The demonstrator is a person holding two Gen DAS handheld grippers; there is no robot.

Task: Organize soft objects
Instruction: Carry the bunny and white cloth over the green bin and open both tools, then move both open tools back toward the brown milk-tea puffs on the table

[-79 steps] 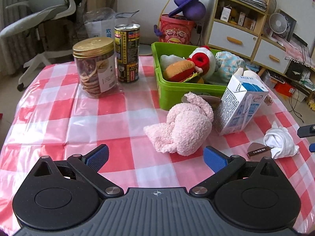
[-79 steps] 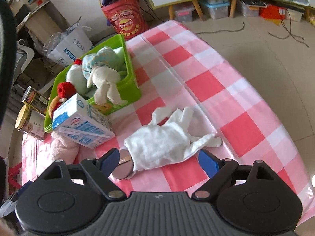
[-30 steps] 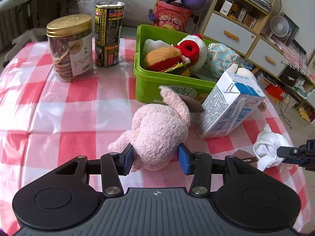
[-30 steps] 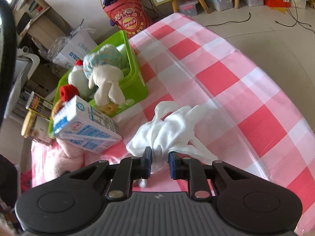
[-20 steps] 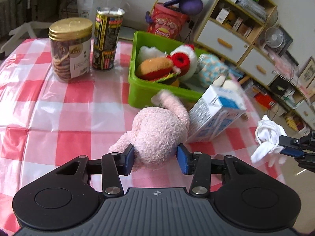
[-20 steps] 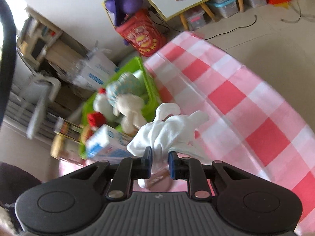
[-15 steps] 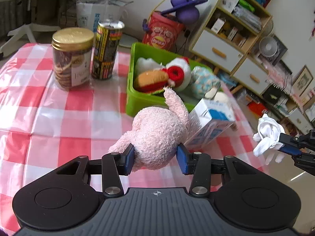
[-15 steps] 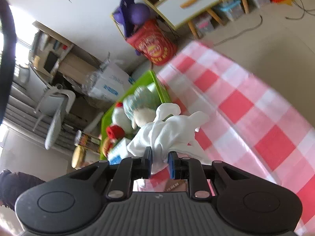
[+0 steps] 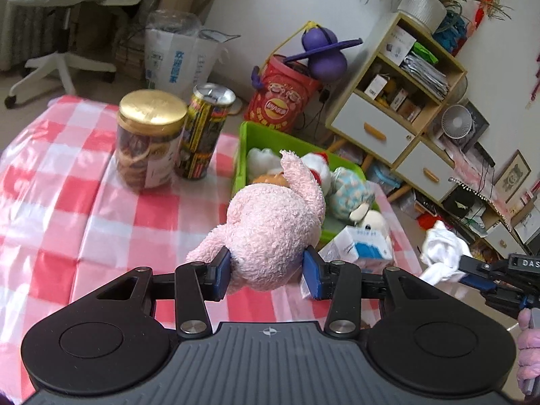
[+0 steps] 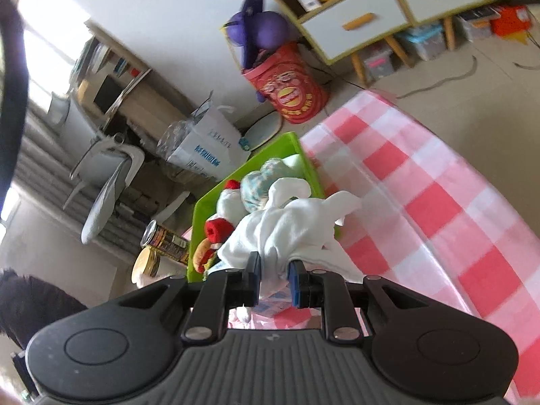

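My left gripper is shut on a pink plush rabbit and holds it in the air in front of the green bin. The bin holds several soft toys, among them a white and red one and a blue patterned one. My right gripper is shut on a white cloth and holds it raised above the table, near the bin. In the left wrist view the cloth and the right gripper show at the far right.
A cookie jar with a gold lid and a tall can stand left of the bin. A milk carton lies in front of the bin. The red-checked tablecloth covers the table. A cabinet and red bucket stand behind.
Both grippers closed on their objects and lifted them off the table. The pink rabbit rose toward the bin. The white cloth rose and swung toward the bin.
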